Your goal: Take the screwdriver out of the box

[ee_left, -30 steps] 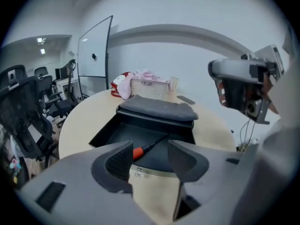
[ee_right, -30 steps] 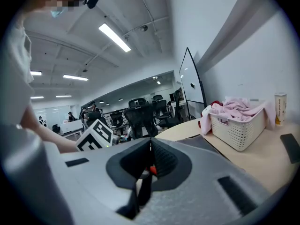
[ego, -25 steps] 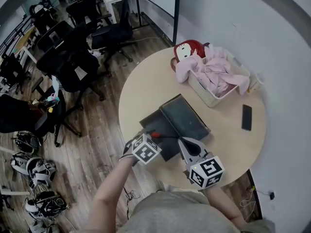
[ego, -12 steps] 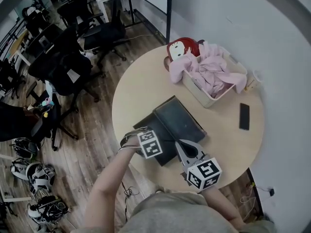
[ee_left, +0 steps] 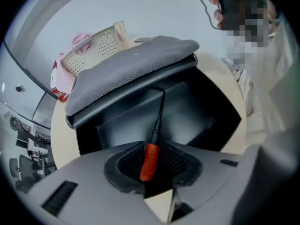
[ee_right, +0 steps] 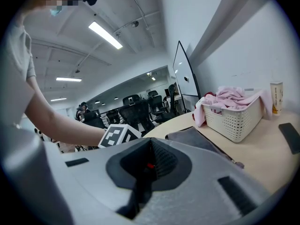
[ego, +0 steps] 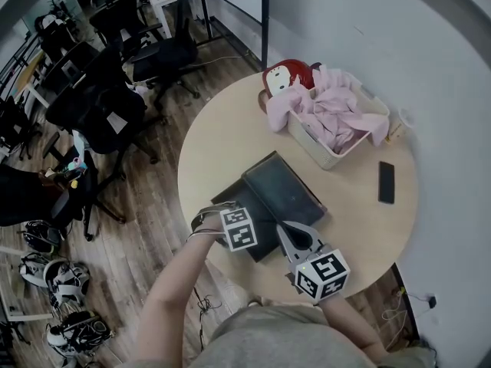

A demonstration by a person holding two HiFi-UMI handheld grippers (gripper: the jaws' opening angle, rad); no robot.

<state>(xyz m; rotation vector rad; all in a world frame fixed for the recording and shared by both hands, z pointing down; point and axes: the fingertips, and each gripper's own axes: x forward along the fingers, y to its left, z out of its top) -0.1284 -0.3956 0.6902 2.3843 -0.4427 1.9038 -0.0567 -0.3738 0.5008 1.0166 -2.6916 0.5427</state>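
An open black box lies at the near edge of the round table, its grey-lined lid propped up behind it. In the left gripper view the screwdriver, with a red handle and a dark shaft, lies in the box. My left gripper points steeply down into the box. Its jaws are closing, with the red handle between the pads and a little gap on either side. In the head view its marker cube hides the handle. My right gripper hovers by the box's near right corner, shut and empty.
A white basket of pink cloth stands at the table's far side, with a red toy behind it. A black phone and a small bottle lie at the right. Office chairs crowd the floor to the left.
My left gripper has sunk into the box and rolled, and its cube now covers the red handle that showed a second ago. The right gripper has stayed where it was.
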